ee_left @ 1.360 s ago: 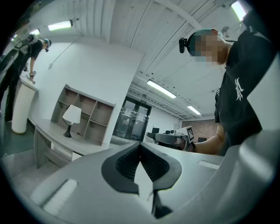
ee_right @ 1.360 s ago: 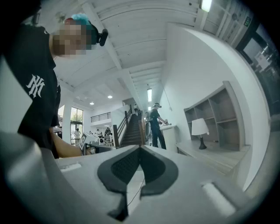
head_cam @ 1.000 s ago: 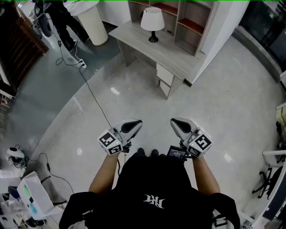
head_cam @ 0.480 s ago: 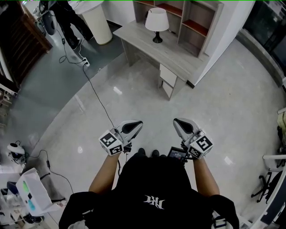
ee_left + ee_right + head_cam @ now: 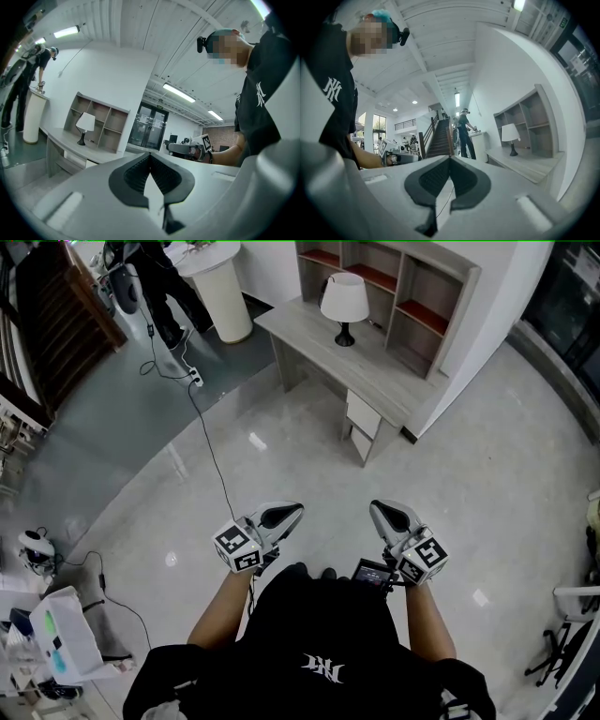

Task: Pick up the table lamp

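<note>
White-shaded table lamp [image 5: 344, 298] upright on grey desk [image 5: 375, 371], beside cubby shelf [image 5: 424, 315].

Head view: standing person [image 5: 167, 279] cut off by the top edge, nothing above the waist shown; white round stand [image 5: 223, 292] and shelf unit [image 5: 409, 287] likewise cropped at the top; chair [image 5: 574, 592] cut by the right edge; wearer's shoes [image 5: 296, 570] show toes only, the rest under the torso. Left gripper view: table lamp [image 5: 86, 123] too small to show cord or switch
</note>
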Motion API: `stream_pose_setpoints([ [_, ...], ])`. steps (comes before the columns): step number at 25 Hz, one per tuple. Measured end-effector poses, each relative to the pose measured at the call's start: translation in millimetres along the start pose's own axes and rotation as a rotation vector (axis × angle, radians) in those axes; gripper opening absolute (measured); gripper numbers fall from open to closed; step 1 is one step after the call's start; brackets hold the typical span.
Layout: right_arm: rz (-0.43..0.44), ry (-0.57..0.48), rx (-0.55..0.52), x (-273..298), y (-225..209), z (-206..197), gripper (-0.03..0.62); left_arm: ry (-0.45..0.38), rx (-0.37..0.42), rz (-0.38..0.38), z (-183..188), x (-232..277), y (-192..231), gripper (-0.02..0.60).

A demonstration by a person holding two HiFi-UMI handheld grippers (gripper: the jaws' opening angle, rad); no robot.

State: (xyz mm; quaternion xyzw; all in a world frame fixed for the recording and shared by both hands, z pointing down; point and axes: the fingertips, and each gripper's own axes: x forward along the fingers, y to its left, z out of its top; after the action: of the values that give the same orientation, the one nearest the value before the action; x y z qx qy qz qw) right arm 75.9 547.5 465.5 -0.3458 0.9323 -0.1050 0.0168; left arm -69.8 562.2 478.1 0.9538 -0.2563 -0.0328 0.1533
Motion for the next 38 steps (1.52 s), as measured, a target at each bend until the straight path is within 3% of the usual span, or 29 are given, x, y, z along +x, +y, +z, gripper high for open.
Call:
stream_pose_setpoints([
  [13,-0.003,-0.014,0.028,-1,-5,1,0.003,0.003,-0.007,0.012,2,-3,-4,0.002],
  [22,-0.010,-0.009,0.026,13,-20,4,0.003,-0.016,-0.013,0.004,2,7,18,0.002],
  [30,-0.028,-0.007,0.037,39,-58,7,0.003,-0.016,-0.008,-0.027,13,37,57,0.002],
  [38,-0.039,0.026,0.027,100,-107,17,0.003,-0.028,-0.036,-0.038,37,64,126,0.002],
])
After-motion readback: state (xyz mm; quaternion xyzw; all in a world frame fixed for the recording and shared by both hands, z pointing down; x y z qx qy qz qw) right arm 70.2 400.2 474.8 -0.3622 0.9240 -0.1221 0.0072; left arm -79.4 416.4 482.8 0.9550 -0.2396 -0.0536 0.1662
